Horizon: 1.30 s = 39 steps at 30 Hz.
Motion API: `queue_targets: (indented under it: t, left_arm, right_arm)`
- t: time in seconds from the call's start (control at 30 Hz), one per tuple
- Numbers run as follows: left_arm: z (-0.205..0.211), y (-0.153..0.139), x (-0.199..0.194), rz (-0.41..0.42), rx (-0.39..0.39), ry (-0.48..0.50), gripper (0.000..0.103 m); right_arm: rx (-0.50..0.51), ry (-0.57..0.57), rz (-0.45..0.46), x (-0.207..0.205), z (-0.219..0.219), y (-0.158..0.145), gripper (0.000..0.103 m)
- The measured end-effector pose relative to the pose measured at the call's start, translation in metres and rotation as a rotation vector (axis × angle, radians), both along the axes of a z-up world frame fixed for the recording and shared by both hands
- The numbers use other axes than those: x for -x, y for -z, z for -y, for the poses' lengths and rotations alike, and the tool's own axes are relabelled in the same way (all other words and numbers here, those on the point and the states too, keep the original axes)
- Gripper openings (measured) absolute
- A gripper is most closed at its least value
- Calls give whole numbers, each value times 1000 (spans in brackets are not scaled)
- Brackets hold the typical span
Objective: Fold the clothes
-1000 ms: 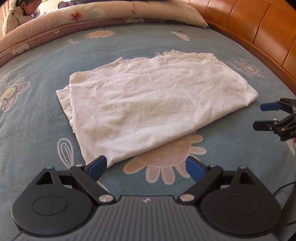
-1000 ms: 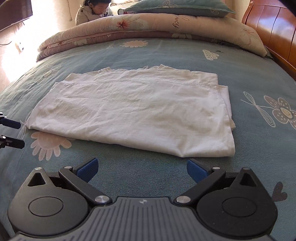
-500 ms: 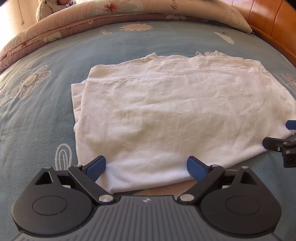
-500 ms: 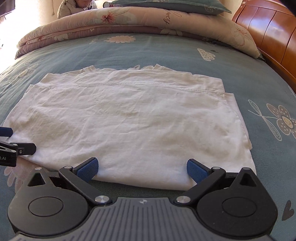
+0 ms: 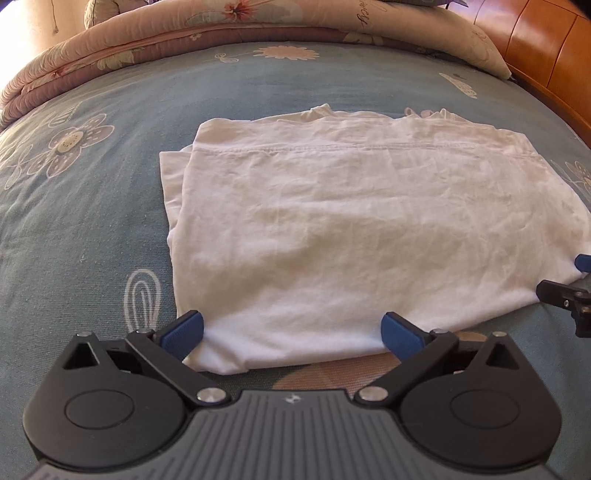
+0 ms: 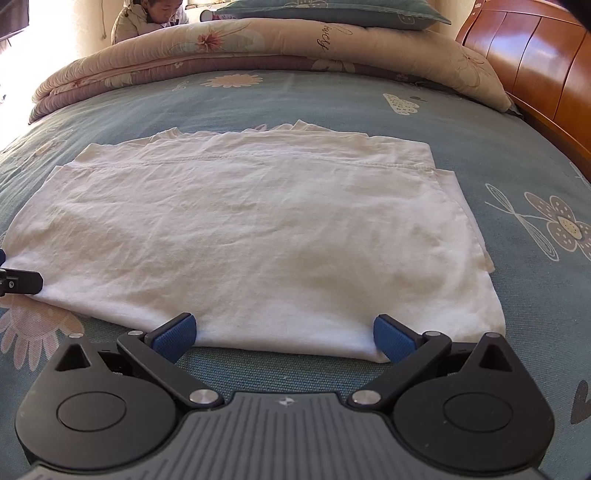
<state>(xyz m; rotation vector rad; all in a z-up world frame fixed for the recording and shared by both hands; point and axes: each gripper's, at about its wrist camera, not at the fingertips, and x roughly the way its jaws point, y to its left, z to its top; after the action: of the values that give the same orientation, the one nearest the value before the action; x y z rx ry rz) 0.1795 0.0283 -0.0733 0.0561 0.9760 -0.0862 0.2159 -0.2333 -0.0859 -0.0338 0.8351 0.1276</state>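
Left wrist view: left gripper (image 5: 291,330), fingers spreading further apart, straddling the near left corner of the white garment (image 5: 351,229); pads not pressing the cloth.
Right wrist view: right gripper (image 6: 283,332), fingers wide apart at the garment's near right edge; nothing grasped.
Garment: folded flat, mid-bed (image 6: 498,140).
Far edge: rolled quilt (image 6: 258,44).
Right edge: wooden headboard (image 6: 535,62).

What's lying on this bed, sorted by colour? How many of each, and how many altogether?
White: 1, the folded garment on the blue sheet.
Pink floral: 1, the rolled quilt along the far side.
Teal: 1, the pillow on top of that quilt.
Black with blue pads: 2, the left claw with its jaws opening, and the right claw, both at the garment's near edge.
Total: 5
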Motion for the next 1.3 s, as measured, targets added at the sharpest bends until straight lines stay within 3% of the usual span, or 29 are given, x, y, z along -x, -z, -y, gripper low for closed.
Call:
queue_targets:
  t: [0.13, 0.33, 0.47, 0.57, 0.67, 0.77, 0.9, 1.0, 1.17, 1.3]
  left_arm:
    - [-3, -12, 5, 33, 20, 1, 102]
    - [-32, -34, -19, 47, 92, -8, 102]
    - [-48, -41, -36, 54, 12, -37, 98]
    - [-51, -40, -26, 63, 23, 7, 88]
    - [-47, -37, -2, 77, 62, 81, 88]
    - [-54, -31, 17, 42, 172, 29, 89]
    - [-86, -27, 30, 23, 441, -165, 89]
    - [-103, -20, 34, 10, 596, -249, 89]
    - [-116, -3, 17, -50, 697, -297, 89]
    - [-124, 16, 5, -104, 859, -325, 93]
  right_arm:
    - [5, -15, -12, 3, 1, -4, 103]
    - [-74, -52, 9, 27, 0, -21, 103]
    - [-85, -96, 38, 44, -11, -26, 103]
    - [-62, -133, 83, 54, -20, -25, 103]
    - [-40, -152, 123, 60, -20, -26, 103]
    - [-143, -127, 114, 61, 2, -27, 103]
    - [-349, -38, 64, 61, 44, -26, 103]
    - [-477, 51, 39, 64, 72, -20, 103]
    - [-603, 139, 15, 66, 105, -14, 103]
    - [-766, 200, -26, 62, 128, -2, 103]
